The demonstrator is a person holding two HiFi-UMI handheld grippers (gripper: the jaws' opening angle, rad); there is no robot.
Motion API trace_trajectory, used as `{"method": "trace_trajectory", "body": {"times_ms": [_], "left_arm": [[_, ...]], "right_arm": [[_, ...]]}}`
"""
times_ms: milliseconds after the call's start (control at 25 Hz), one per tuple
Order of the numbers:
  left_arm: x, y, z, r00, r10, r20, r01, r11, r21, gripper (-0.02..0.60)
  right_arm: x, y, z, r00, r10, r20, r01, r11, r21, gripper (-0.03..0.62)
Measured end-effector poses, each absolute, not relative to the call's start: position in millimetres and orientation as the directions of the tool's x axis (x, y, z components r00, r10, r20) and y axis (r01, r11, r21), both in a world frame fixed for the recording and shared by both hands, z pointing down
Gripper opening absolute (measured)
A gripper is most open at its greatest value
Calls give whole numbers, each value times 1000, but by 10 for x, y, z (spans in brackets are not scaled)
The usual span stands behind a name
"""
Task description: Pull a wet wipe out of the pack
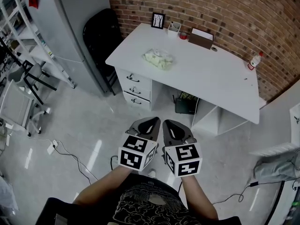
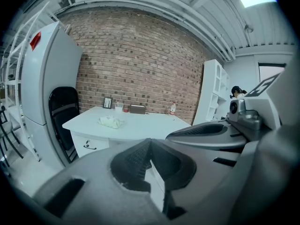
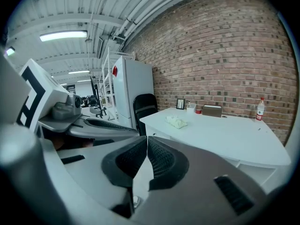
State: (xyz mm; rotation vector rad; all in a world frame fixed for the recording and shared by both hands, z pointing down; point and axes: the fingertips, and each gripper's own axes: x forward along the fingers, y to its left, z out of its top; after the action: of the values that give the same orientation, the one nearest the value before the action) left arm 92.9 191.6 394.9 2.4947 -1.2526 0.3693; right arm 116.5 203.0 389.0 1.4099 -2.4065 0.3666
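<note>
The person is standing well back from the white worktop [image 1: 220,74], holding the left hand-held gripper [image 1: 151,122] and the right hand-held gripper [image 1: 170,124] side by side just in front of the body, above the pale floor [image 1: 84,139]. Their marker cubes are facing up toward the head view. In the left gripper view the ribbed jaws of the left hand-held gripper are meeting at their tips with nothing between them. The right gripper view is showing the same of the right hand-held gripper: jaws pressed together, gripping nothing. The wet wipe pack [image 1: 158,58], pale and slightly crumpled, is lying flat on the left half of the worktop, well apart from both hand-held grippers and touched by neither. Along the back edge of the worktop, against the brick wall [image 1: 225,8], a small picture frame [image 1: 158,20], a white cup [image 1: 174,27], a small red object [image 1: 183,35] and a brown box [image 1: 200,39] are standing in a row. A bottle [image 1: 254,61] with a red cap is standing upright near the right end. A stack of drawers [image 1: 136,86] is sitting under the left part of the worktop. A black chair [image 1: 101,32] is standing beside that end, next to a tall grey cabinet [image 1: 70,22]. A thin cable [image 1: 77,161] is trailing across the floor at the left.
</note>
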Motion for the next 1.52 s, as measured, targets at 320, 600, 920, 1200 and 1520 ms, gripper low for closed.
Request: {"method": "trace_trajectory", "body": {"times_ms": [320, 600, 920, 1200, 1520], "left_arm": [[856, 1421, 3999, 600, -706, 377, -795, -578, 184, 11], [681, 863, 4024, 614, -689, 385, -783, -593, 188, 11], [495, 328, 4035, 647, -650, 398, -753, -626, 201, 11], [301, 3, 4019, 678, -621, 392, -725, -654, 217, 11], [-5, -230, 4003, 698, -613, 370, -708, -666, 234, 11]], "right_arm": [[1080, 1569, 3956, -435, -793, 427, -887, 459, -53, 18], [891, 1023, 4000, -421, -790, 445, -894, 444, -58, 18], [673, 486, 3981, -380, -801, 463, -913, 405, -50, 18], [449, 174, 3981, -341, -806, 484, -928, 369, -38, 18], [206, -49, 3935, -297, -823, 484, -942, 336, -8, 18]]}}
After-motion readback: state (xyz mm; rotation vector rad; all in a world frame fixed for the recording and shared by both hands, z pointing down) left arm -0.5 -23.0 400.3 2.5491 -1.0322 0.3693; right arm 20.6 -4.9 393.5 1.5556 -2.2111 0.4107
